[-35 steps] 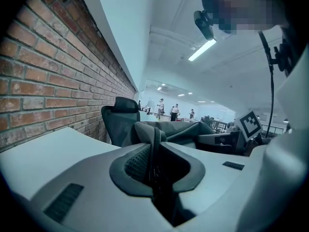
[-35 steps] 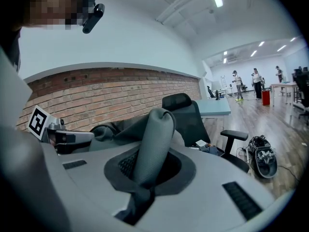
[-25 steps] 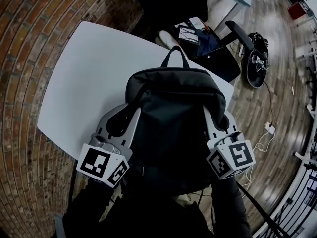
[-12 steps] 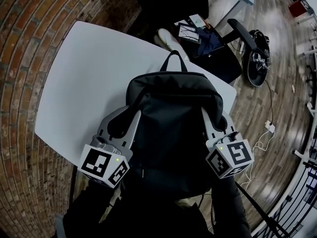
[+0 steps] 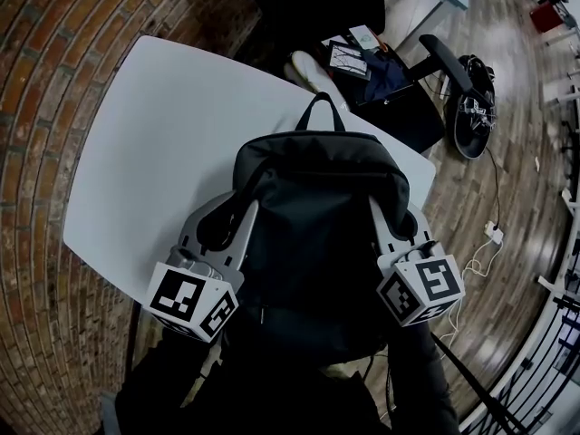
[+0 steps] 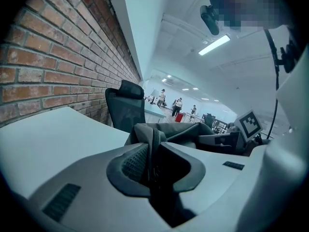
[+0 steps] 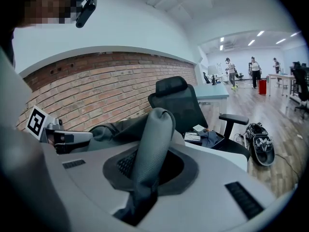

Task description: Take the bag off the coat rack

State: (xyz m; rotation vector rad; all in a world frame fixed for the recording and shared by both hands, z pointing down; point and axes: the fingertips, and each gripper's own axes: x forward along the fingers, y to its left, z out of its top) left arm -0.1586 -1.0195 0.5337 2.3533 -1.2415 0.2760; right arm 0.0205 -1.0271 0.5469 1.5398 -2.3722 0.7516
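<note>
The white bench [image 5: 163,152] bears the weight of the black bag [image 5: 317,216], which lies at its near edge toward the right corner. The left claw [image 5: 237,205] is clenched on one shoulder strap. The right claw [image 5: 391,208] grips the other strap only lightly, its jaws having just been opening, probably to let go.

Bag on table, wall at our left.
We note the bag [image 5: 317,216] standing on the table [image 5: 163,152] near its close edge; the brick wall [image 5: 45,107] runs along the table's left, and an office chair [image 5: 408,120] sits behind it, papers [image 5: 347,60] on its seat.
</note>
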